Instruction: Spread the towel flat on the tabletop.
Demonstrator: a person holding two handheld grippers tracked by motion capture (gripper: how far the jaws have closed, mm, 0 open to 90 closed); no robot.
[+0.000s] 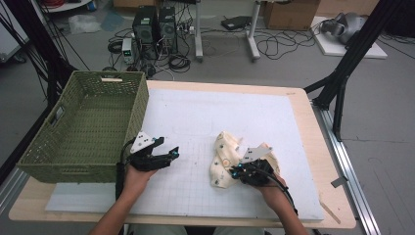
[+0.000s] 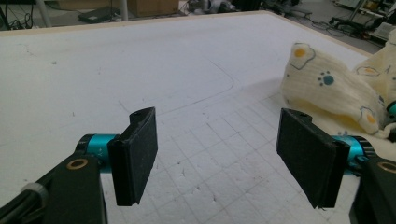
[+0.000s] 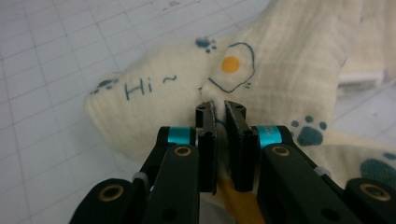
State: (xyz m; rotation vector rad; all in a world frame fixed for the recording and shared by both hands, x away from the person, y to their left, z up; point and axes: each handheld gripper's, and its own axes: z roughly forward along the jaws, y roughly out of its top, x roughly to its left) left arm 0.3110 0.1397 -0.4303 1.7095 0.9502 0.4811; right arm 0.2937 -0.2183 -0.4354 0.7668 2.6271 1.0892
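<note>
We are working on the cream cloth (image 1: pixel 226 157), a soft crumpled piece printed with fried eggs, paw marks and a small "Hi". It is lying in a heap on the white mat of the worktop (image 1: pixel 195 122), well to the right of the green woven basket (image 1: pixel 88 122), which is standing at the worktop's left edge.

The step in hand, as we are reading it, is the first grasp. Our right hand-held gripper (image 3: pixel 220 109) is pinching a fold of the cloth (image 3: pixel 280 60) just below the egg print, its jaws pressed together with fabric bunched between them. In the high view this right hand-held gripper (image 1: pixel 239 171) is sitting on the near right side of the heap, the far side from the basket.

Our left hand-held gripper (image 1: pixel 167 152) is hovering between the basket and the cloth, jaws spread wide and gripping nothing. In its own view the left hand-held gripper (image 2: pixel 217 140) is looking across bare mat, with the cloth (image 2: pixel 327 88) off to one side, apart from its pads.

Next, we are judging, the move calls for a lift of the pinched fold so the cloth hangs free, then either the left jaws closing on another edge to spread it or a carry toward the basket. The grip looks shallow, so a slow pull suits it.
</note>
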